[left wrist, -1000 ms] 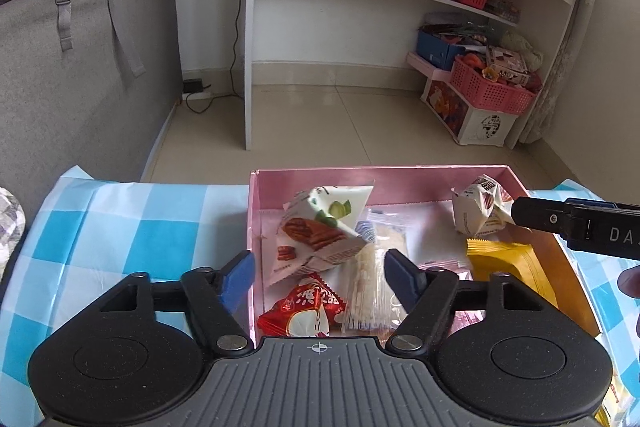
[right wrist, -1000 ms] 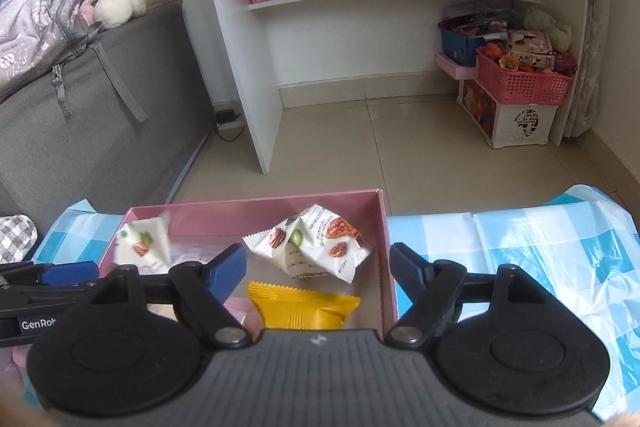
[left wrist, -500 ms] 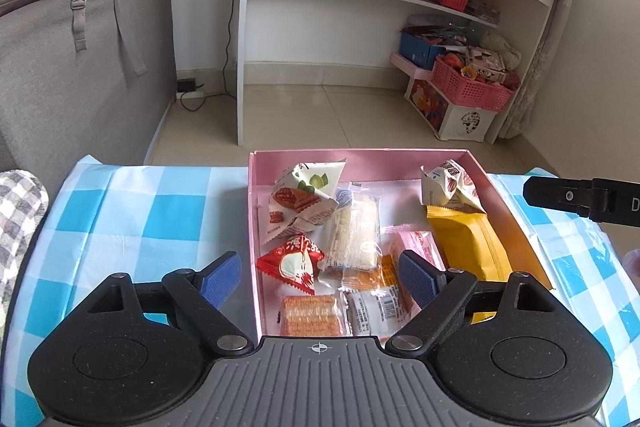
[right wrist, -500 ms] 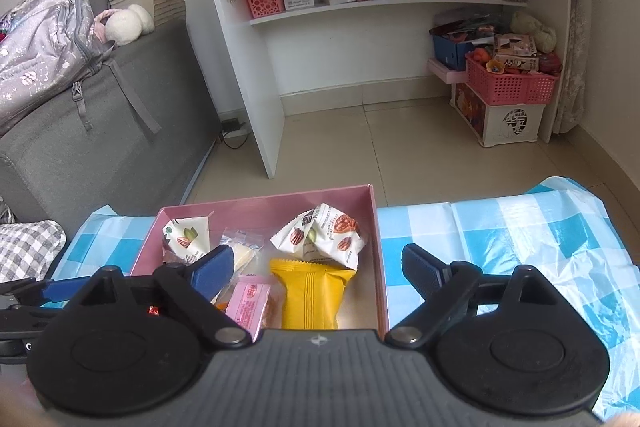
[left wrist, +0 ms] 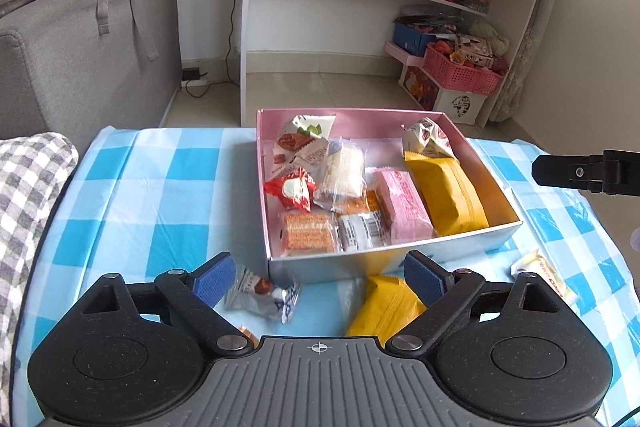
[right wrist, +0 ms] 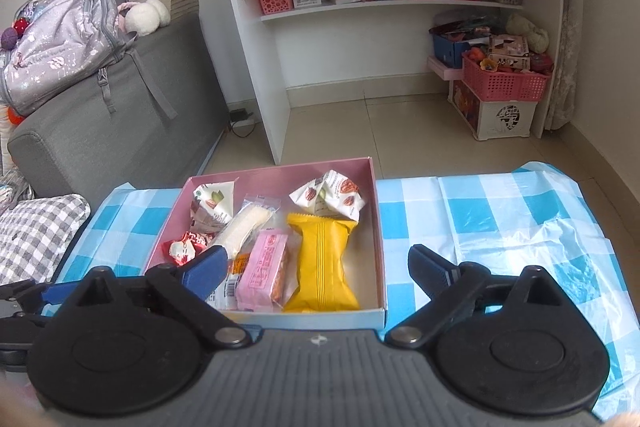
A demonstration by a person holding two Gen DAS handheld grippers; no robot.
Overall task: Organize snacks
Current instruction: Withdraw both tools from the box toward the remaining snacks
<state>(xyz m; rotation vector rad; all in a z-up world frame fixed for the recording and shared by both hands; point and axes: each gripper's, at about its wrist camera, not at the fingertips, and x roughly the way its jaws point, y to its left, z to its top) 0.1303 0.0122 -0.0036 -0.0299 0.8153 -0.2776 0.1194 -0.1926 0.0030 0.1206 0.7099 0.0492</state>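
Nearest you, both the left gripper (left wrist: 318, 277) and right gripper (right wrist: 318, 267) gape wide, holding nothing. A silver packet (left wrist: 262, 293), yellow packet (left wrist: 384, 307) and seemingly a third wait outside; beyond, the pink box (left wrist: 348, 113) holds most snacks.

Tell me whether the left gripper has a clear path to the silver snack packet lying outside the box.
Probably yes: the left gripper is open, and the silver snack packet lies uncovered on the tablecloth beside its left finger, clear of the pink box.

Lighting: bright, even daylight, blown out at upper right in the left wrist view. Shadows soft. Fisheye bending and dark corners; focus sharp.
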